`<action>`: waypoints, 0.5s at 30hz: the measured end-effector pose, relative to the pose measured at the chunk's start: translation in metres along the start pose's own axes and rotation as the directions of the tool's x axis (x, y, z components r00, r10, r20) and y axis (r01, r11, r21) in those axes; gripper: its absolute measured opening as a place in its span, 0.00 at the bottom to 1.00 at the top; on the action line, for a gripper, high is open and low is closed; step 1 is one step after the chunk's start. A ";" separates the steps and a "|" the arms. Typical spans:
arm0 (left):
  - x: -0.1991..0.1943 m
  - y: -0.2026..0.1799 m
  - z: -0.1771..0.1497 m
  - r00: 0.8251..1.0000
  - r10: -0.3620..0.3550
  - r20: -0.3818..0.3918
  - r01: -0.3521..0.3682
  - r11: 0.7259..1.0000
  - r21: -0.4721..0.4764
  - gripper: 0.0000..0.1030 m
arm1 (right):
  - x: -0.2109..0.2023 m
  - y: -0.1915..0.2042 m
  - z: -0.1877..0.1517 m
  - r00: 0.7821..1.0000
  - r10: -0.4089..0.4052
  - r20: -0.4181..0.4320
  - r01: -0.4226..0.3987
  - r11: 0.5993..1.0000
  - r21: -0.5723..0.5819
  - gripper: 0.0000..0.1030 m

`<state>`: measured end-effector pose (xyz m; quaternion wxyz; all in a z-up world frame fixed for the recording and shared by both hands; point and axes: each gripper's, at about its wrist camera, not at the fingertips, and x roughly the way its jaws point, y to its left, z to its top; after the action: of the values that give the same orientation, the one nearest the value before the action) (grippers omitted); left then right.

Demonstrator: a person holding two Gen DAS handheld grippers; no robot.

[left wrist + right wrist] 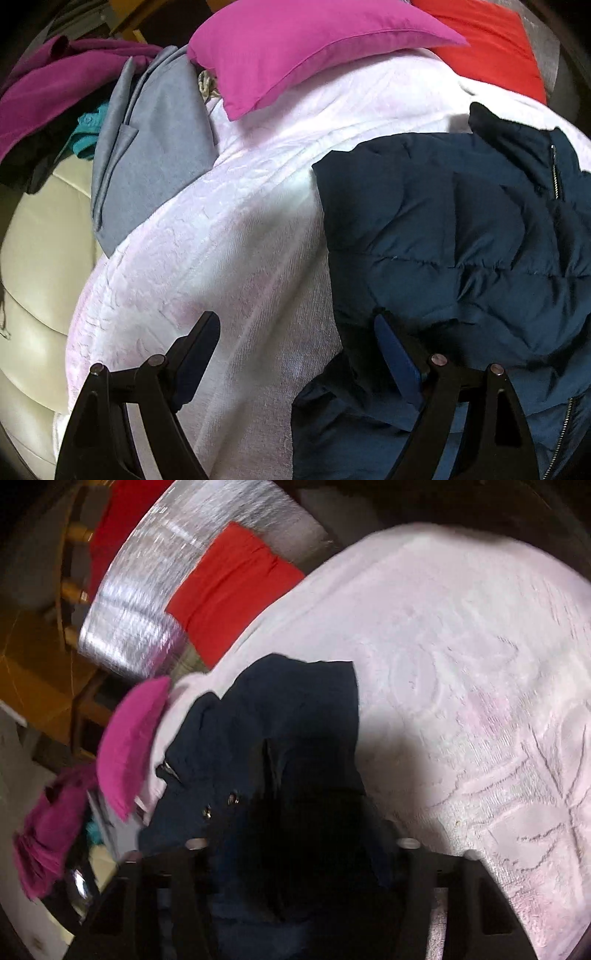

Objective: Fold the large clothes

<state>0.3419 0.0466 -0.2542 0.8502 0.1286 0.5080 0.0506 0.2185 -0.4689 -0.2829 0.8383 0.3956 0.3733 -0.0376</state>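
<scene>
1. Our left gripper (295, 354) hangs wide open, its right finger touching the navy puffer jacket (461, 229).
2. Our right gripper (299, 845) is buried in jacket fabric; we cannot tell its grip.
3. The jacket lies on a pale pink blanket (229, 229), a magenta pillow (295, 48) beyond.

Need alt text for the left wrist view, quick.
A navy puffer jacket lies on a pale pink towel, with the open left gripper just above its near edge. Behind are a magenta pillow, grey garment and red cushion.
</scene>
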 end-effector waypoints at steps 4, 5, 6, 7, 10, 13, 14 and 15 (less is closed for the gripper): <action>0.001 -0.003 0.001 1.000 0.009 0.001 -0.009 1.000 0.010 0.83 | 0.004 -0.002 0.002 0.999 -0.045 -0.001 0.045 0.999 -0.002 0.38; 0.003 -0.004 0.001 1.000 0.010 -0.002 -0.010 1.000 0.013 0.83 | 0.009 -0.008 0.001 0.998 -0.066 -0.017 0.066 0.998 0.007 0.39; 0.005 -0.005 0.001 1.000 0.010 -0.004 -0.010 1.000 0.016 0.83 | 0.010 -0.013 0.000 0.997 -0.072 -0.025 0.072 0.997 0.011 0.38; 0.006 -0.004 0.001 1.000 0.012 -0.006 -0.012 1.000 0.021 0.83 | 0.009 -0.013 0.001 0.997 -0.069 -0.021 0.070 0.998 0.011 0.38; 0.003 -0.002 0.001 1.000 0.010 -0.004 -0.010 1.000 0.020 0.83 | -0.001 -0.010 0.002 0.998 -0.065 -0.023 0.065 0.998 0.014 0.38; -0.006 0.004 0.002 1.000 -0.002 0.013 0.002 1.000 -0.006 0.83 | -0.022 -0.005 -0.001 0.999 -0.038 0.018 0.037 0.999 0.013 0.38; -0.010 0.007 0.003 1.000 -0.013 0.025 0.014 1.000 -0.017 0.83 | -0.027 -0.002 -0.003 0.999 -0.025 0.030 0.025 1.000 0.003 0.39; -0.014 0.010 0.004 0.999 -0.028 0.040 0.029 0.999 -0.028 0.83 | -0.034 0.001 -0.006 0.999 0.000 0.037 0.001 1.000 -0.009 0.39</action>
<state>0.3393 0.0524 -0.2379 0.8625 0.1103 0.4921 0.0432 0.1907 -0.4720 -0.2618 0.8467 0.3910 0.3581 -0.0433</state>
